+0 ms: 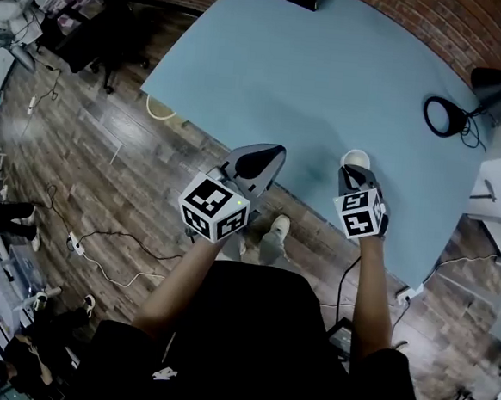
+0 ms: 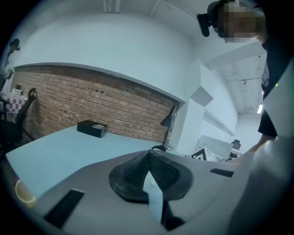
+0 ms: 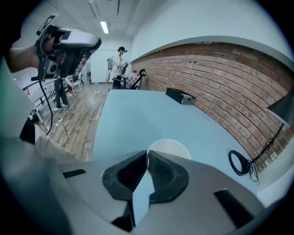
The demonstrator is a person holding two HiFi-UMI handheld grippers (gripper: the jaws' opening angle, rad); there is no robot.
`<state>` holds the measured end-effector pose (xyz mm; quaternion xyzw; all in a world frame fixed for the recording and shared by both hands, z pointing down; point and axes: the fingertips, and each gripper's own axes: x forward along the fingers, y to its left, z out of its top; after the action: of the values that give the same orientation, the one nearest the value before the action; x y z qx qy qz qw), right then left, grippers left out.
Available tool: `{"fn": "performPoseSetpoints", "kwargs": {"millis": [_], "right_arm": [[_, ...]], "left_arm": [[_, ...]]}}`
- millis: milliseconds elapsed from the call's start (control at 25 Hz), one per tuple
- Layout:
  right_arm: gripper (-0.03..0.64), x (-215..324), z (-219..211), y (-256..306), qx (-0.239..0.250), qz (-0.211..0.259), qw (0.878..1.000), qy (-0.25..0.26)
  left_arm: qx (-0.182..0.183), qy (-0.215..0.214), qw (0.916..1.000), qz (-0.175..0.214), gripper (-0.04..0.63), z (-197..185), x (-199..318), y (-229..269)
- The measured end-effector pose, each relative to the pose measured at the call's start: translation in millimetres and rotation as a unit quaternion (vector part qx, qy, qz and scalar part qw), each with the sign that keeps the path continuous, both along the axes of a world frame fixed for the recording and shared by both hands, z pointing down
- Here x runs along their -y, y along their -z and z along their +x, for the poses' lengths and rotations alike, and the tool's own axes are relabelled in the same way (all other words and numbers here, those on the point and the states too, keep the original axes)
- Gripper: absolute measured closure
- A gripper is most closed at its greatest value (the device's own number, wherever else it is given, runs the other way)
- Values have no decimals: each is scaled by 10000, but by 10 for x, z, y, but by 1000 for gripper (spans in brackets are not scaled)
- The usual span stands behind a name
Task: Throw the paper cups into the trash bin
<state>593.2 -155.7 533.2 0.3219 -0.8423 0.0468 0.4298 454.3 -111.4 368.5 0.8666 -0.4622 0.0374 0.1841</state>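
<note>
Right now we have the right gripper (image 3: 147, 155) pinched on the near rim of the upright paper cup (image 3: 173, 146), dead ahead; left gripper (image 2: 149, 155) closed, empty, farther off.

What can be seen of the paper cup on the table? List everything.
The paper cup is small, white and plain, apparently thin paper, its round open mouth facing up. It stands upright on the light blue table, near the person's edge; nothing shows inside. The right hand-held gripper has its jaws almost together on the near rim, apparently pinching the wall. Nothing else touches it; its lower body is hidden behind the gripper.
</note>
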Motion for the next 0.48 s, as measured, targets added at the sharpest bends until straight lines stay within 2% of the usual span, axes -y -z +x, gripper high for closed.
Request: {"fn": "performPoseSetpoints", "kwargs": {"millis": [480], "right_arm": [[601,133,-604,635,1026,412,9935,262]], "left_arm": [[130,408,9990,124,592,-375,-107,93]]}}
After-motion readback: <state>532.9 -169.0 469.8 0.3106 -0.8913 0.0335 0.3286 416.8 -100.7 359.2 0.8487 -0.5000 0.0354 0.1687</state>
